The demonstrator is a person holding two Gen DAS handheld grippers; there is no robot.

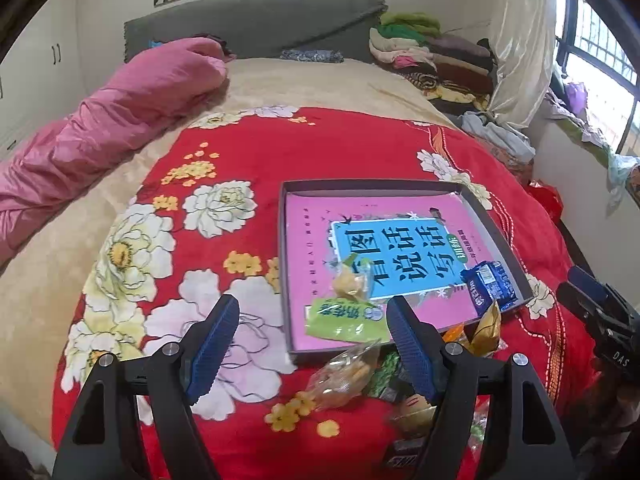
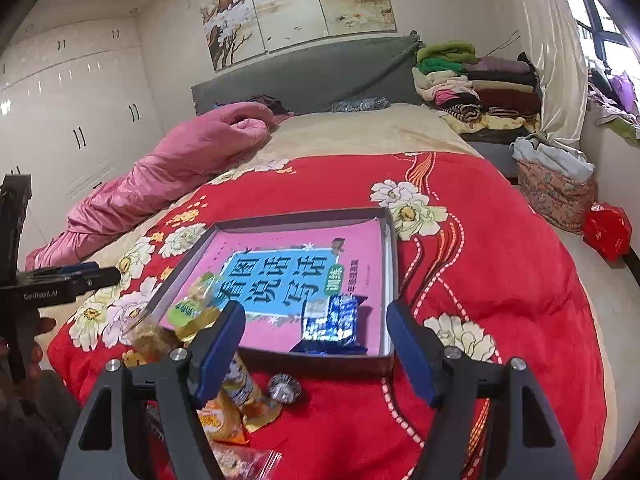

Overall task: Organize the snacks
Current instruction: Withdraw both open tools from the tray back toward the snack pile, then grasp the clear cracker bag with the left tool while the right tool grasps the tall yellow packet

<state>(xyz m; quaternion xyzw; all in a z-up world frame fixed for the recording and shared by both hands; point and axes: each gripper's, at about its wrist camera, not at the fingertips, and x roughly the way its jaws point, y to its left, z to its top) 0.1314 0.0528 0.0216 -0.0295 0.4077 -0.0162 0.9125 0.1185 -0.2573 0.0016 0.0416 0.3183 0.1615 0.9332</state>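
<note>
A shallow grey box (image 1: 404,186) (image 2: 390,240) lies on the red flowered blanket, with a pink book in its bottom. Inside lie a blue packet (image 1: 490,284) (image 2: 334,320), a green packet (image 1: 344,320) (image 2: 186,308) and a yellow candy (image 1: 352,280). Loose snacks lie in front of the box: a clear bag of biscuits (image 1: 344,372), a gold wrapper (image 1: 486,328), an orange packet (image 2: 220,420) and a silver candy (image 2: 285,388). My left gripper (image 1: 316,344) is open and empty above the box's near edge. My right gripper (image 2: 316,348) is open and empty just behind the blue packet.
A pink quilt (image 1: 120,120) lies along the bed's left side. Folded clothes (image 2: 472,84) are stacked at the head on the right. A red bag (image 2: 608,228) sits on the floor by the window wall. White wardrobes (image 2: 60,100) stand at left.
</note>
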